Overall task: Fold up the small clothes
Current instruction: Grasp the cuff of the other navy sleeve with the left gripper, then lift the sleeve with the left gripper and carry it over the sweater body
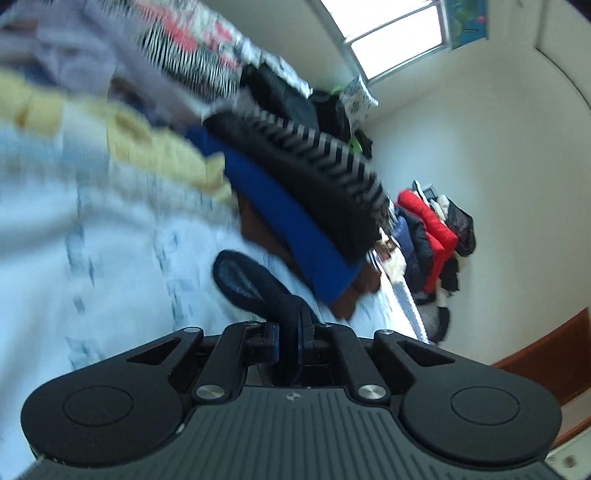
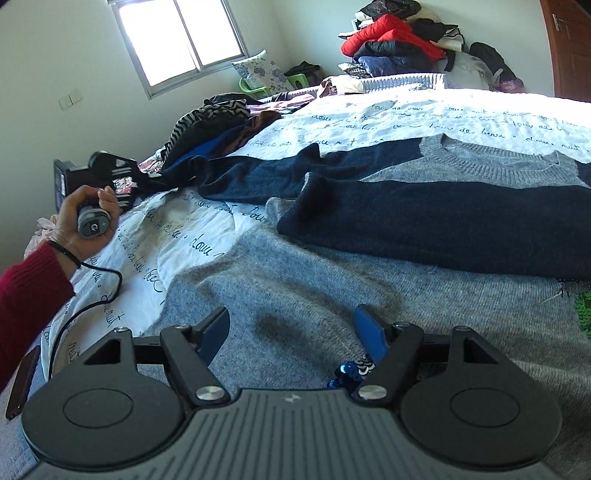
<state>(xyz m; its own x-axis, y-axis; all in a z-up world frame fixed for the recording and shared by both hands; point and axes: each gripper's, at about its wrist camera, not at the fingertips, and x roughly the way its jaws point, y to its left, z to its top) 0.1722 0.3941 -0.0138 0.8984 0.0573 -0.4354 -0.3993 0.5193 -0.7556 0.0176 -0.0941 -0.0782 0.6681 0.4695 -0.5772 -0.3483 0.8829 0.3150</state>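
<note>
Bed (image 2: 369, 110) with script-print sheet holds a grey-and-navy sweater (image 2: 295, 266), soft, limp knit. Left gripper (image 1: 291, 332) clenched on its navy sleeve cuff (image 1: 247, 280); right gripper (image 2: 291, 336) released above the grey body.

White walls (image 2: 314, 33), bright sliding window (image 2: 181, 40), wooden door (image 2: 570, 48) at right. Bed with script-print sheet (image 2: 406, 110); clothes heap (image 2: 399, 44) against far wall.
</note>
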